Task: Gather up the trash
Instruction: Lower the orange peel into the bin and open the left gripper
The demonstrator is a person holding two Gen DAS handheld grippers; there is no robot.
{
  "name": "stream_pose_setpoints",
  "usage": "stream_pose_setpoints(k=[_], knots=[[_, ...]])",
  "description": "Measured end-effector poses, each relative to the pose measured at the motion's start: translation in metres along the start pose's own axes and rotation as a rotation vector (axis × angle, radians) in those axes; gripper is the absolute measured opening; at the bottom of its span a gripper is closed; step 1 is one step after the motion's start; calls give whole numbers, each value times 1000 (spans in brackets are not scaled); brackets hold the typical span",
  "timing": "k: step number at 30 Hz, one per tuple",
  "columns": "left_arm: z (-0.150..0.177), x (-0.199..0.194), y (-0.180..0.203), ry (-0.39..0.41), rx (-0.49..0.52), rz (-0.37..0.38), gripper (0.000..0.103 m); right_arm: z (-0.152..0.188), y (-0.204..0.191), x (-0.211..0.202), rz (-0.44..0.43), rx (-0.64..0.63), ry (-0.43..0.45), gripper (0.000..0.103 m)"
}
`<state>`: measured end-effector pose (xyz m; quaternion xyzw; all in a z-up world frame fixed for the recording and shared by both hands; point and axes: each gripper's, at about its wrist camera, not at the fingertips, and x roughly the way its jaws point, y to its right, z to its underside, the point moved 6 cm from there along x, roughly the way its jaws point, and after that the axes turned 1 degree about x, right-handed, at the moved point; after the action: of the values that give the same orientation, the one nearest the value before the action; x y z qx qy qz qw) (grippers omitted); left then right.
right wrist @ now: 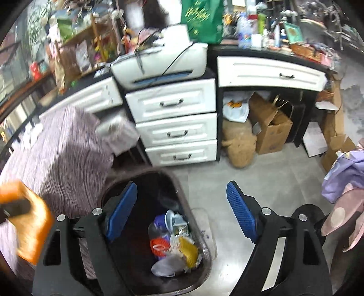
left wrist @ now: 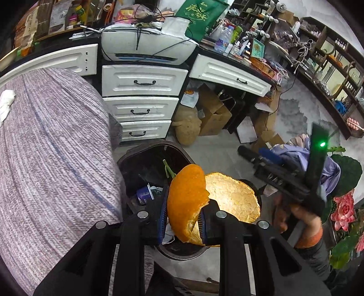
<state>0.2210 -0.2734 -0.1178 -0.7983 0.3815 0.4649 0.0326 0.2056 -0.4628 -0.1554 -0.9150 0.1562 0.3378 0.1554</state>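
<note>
Two left gripper (left wrist: 183,222) pads tight on orange peel (left wrist: 188,200); right gripper (right wrist: 182,211) agape, empty.

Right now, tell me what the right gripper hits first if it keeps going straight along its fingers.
Most likely the dark trash bin just ahead and below; the open right gripper holds nothing, and depth is uncertain.

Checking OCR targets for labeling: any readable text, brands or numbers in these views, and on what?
Nothing reads with certainty.
Green bag: gold calligraphy-style characters, too stylized and small to read; blurred in the right wrist view.
Bottles on the desk: labels too small.
Blue packet in the trash bin: print illegible.
Cardboard box: blue mark, blurred.
</note>
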Motion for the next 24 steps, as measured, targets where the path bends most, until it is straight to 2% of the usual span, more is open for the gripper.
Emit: stream_pose_setpoints(k=[6, 14, 24], knots=[[2, 26, 11, -66, 48, 0, 22, -15, 12, -19, 7, 34, 38, 83], [8, 61, 18, -161, 99, -10, 22, -16, 12, -23, -14, 40, 40, 83], [10, 87, 17, -217, 137, -75, 22, -12, 10, -19, -20, 35, 27, 83]])
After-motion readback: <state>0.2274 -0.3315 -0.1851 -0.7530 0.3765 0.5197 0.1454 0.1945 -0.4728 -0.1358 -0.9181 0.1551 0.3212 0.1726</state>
